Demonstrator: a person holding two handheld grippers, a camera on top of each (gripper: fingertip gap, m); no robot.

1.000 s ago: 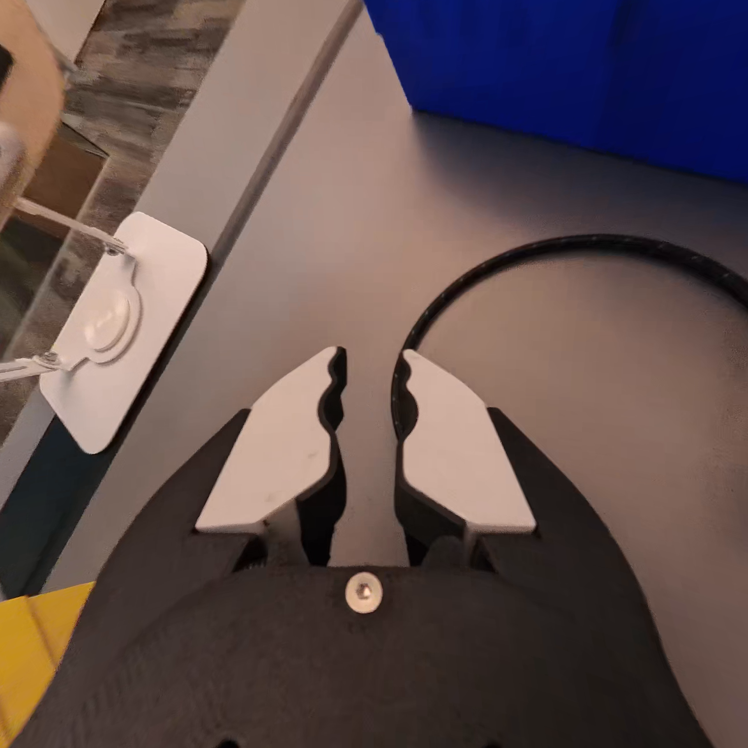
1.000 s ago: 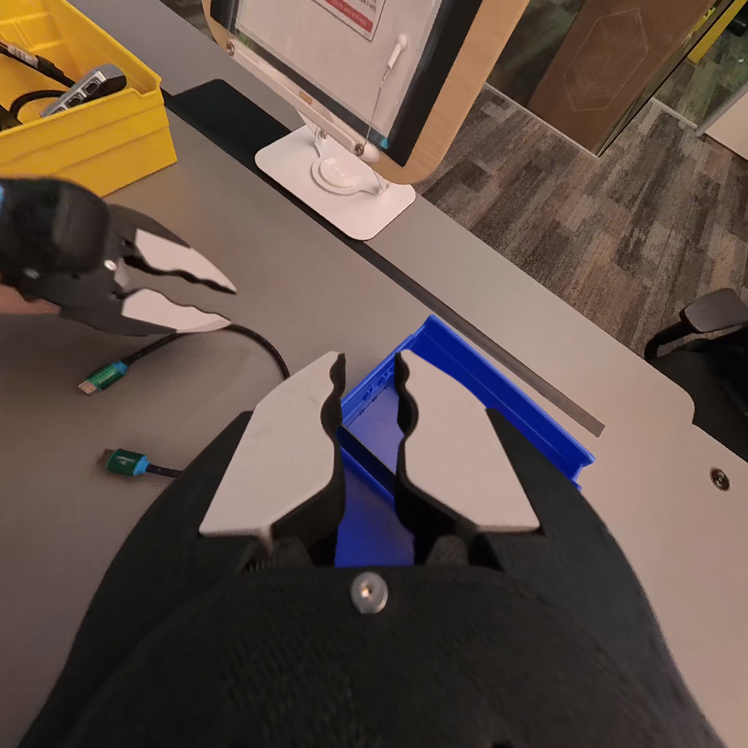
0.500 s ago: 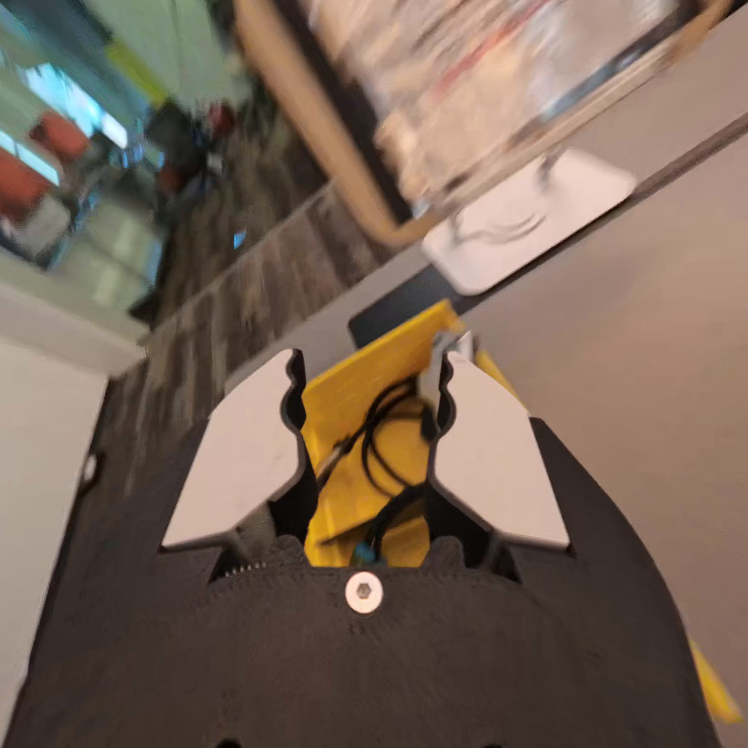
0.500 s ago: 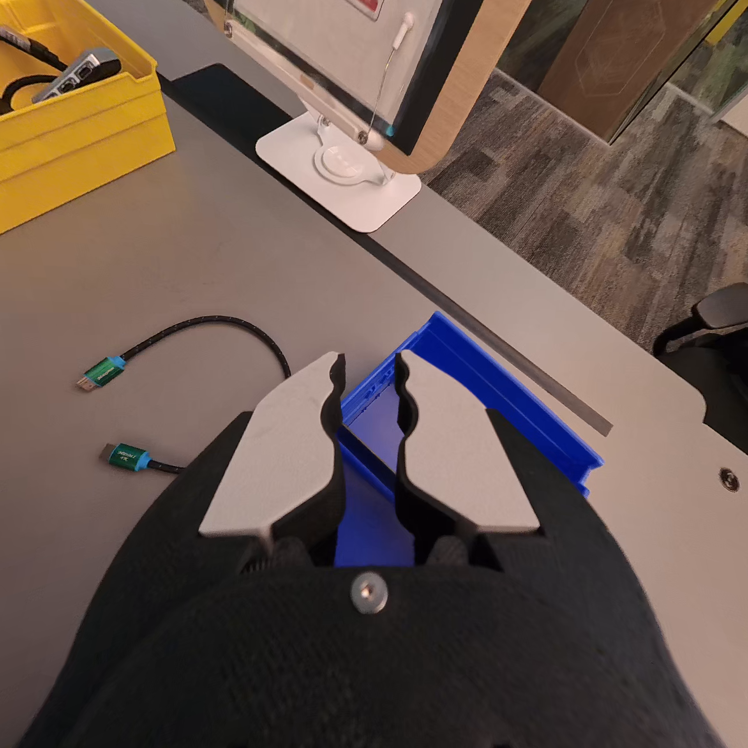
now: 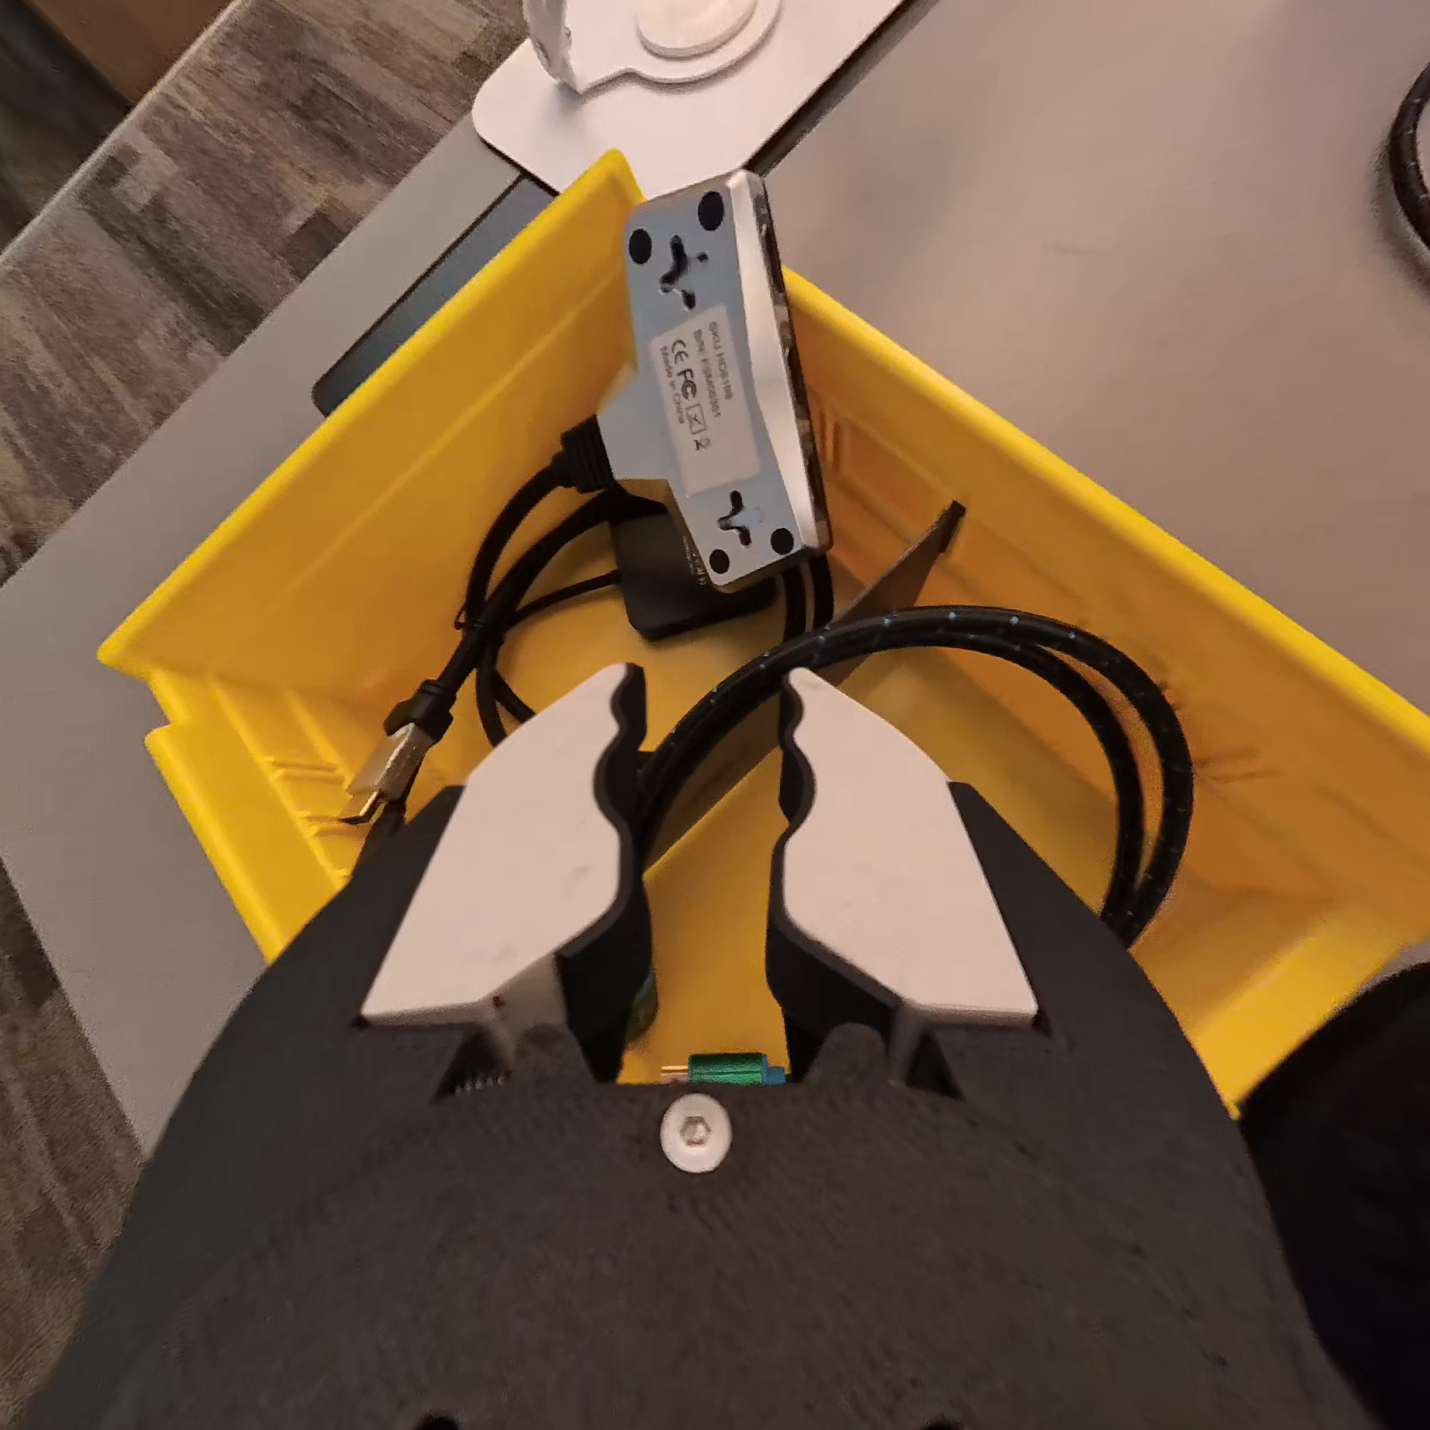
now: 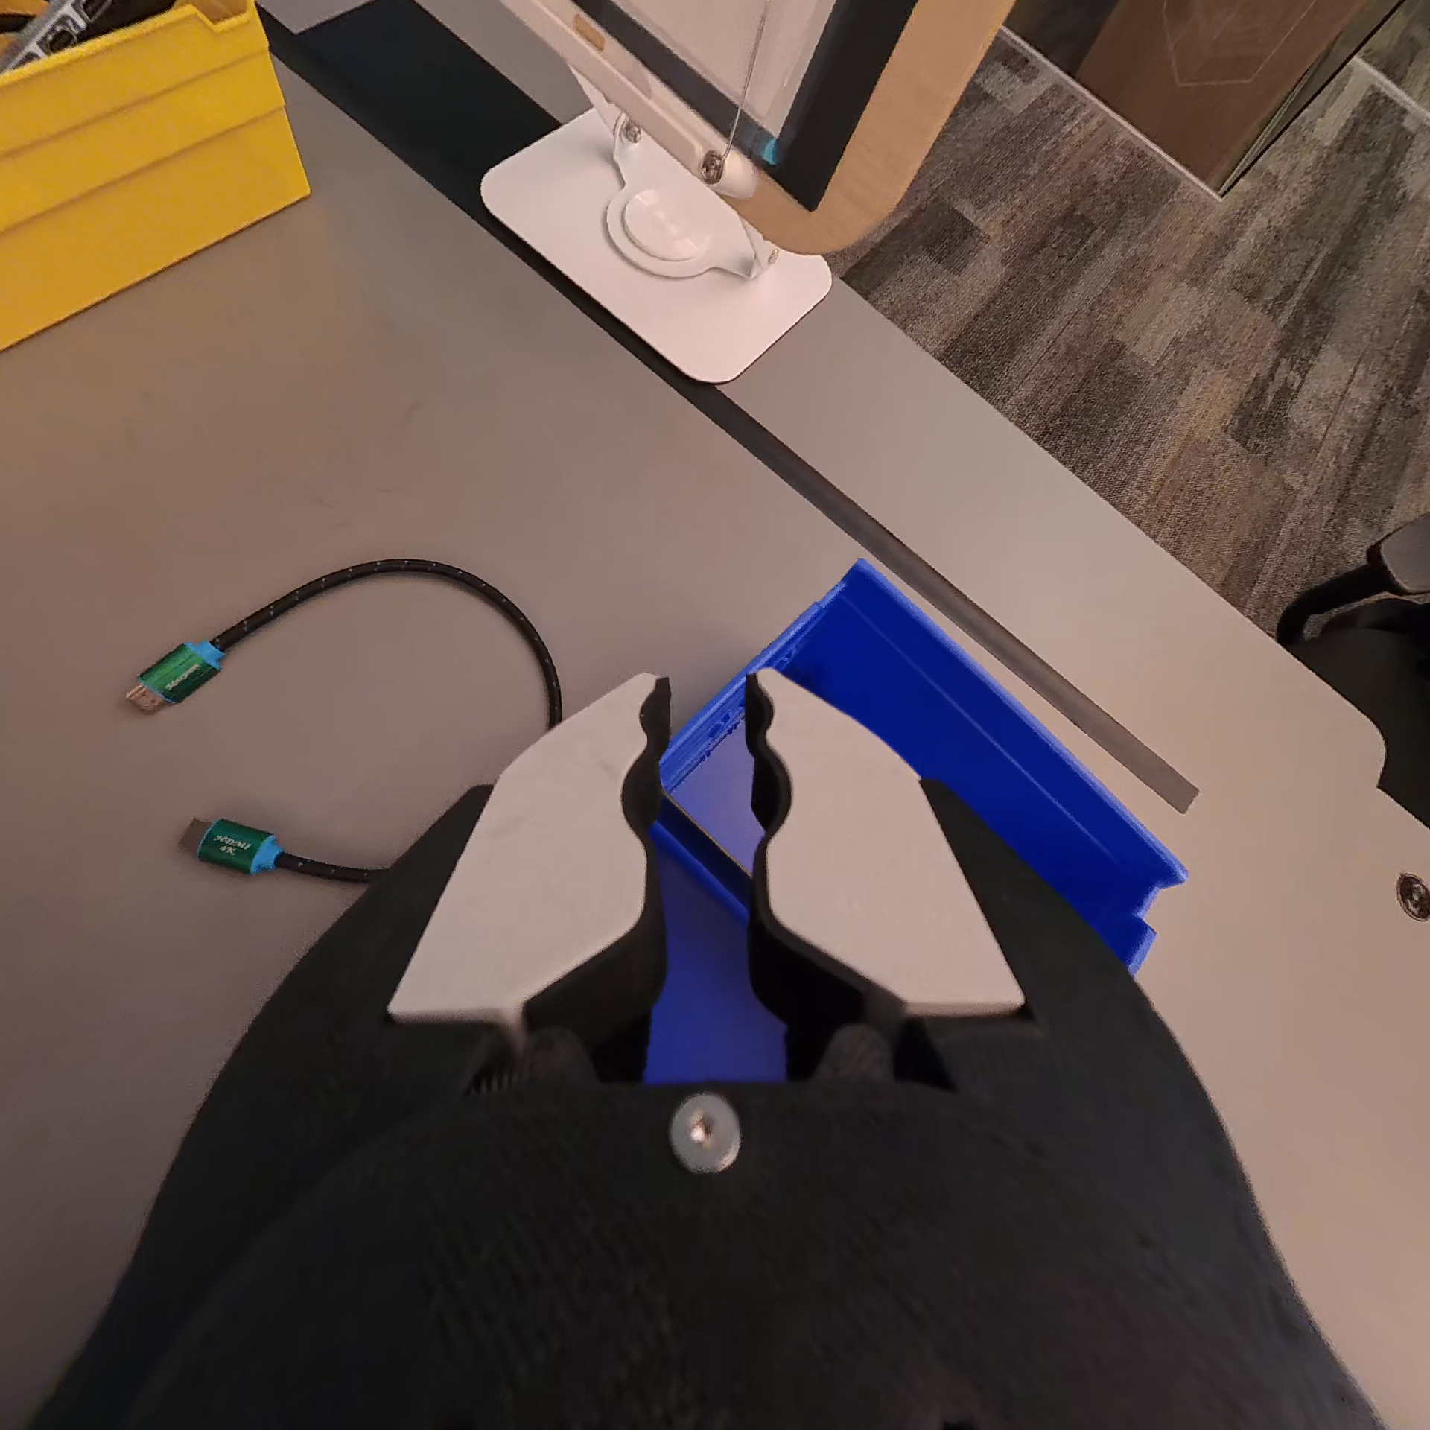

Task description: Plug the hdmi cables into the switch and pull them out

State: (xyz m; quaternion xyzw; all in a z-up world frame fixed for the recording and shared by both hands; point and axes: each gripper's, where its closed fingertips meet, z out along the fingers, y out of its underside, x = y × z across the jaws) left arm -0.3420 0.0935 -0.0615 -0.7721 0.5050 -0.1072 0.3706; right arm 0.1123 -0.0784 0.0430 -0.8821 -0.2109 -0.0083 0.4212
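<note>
In the left wrist view a silver HDMI switch [image 5: 712,371] leans underside-up against the far wall of a yellow bin [image 5: 348,495], its thin black lead [image 5: 495,557] ending in a metal plug [image 5: 398,754]. A braided black HDMI cable [image 5: 1083,642] lies coiled in the bin, with a green plug [image 5: 727,1072] showing low between my fingers. My left gripper [image 5: 708,681] is open and empty above the bin. In the right wrist view a second braided HDMI cable [image 6: 433,576] lies on the grey table with two green plugs [image 6: 174,681] [image 6: 232,847]. My right gripper [image 6: 704,685] is narrowly open and empty over a blue bin [image 6: 928,735].
A white stand base [image 6: 658,255] holding a wood-framed screen [image 6: 851,116] stands at the table's far edge; the base also shows in the left wrist view [image 5: 658,77]. The yellow bin [image 6: 139,155] sits far left of the right gripper. A black divider [image 5: 905,565] stands in the yellow bin. Carpet floor lies beyond the table.
My left gripper has swung from the cable on the table to above the yellow bin, and its fingers have opened wider. My right gripper has stayed over the blue bin, shifting slightly.
</note>
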